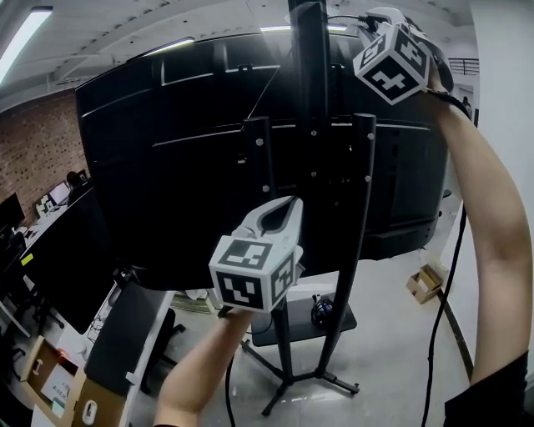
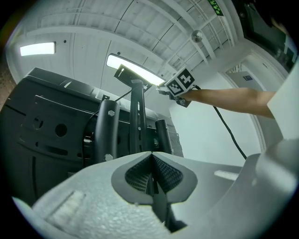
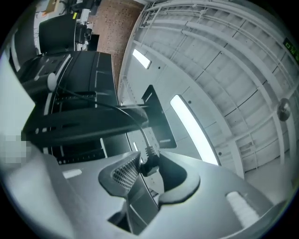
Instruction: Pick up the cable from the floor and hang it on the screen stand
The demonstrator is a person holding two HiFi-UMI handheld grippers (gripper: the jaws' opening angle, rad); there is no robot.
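The big black screen [image 1: 167, 167] shows its back, mounted on the black pole of the screen stand [image 1: 307, 58]. My right gripper [image 1: 373, 21] is raised to the pole's top. Its jaws are shut on the black plug [image 3: 149, 161] of the cable. From that hand the cable [image 1: 442, 300] hangs down along my right arm toward the floor, and another stretch of the cable [image 3: 93, 105] runs over the screen's top edge. My left gripper [image 1: 288, 204] hovers lower, in front of the stand's mounting bars [image 2: 108, 130], with its jaws shut and nothing between them.
The stand's base plate [image 1: 292, 327] and tripod legs rest on the pale floor. A small cardboard box [image 1: 424, 283] lies at the right. At the left are desks with monitors [image 1: 50, 250], cardboard boxes [image 1: 50, 384] and a brick wall [image 1: 33, 142].
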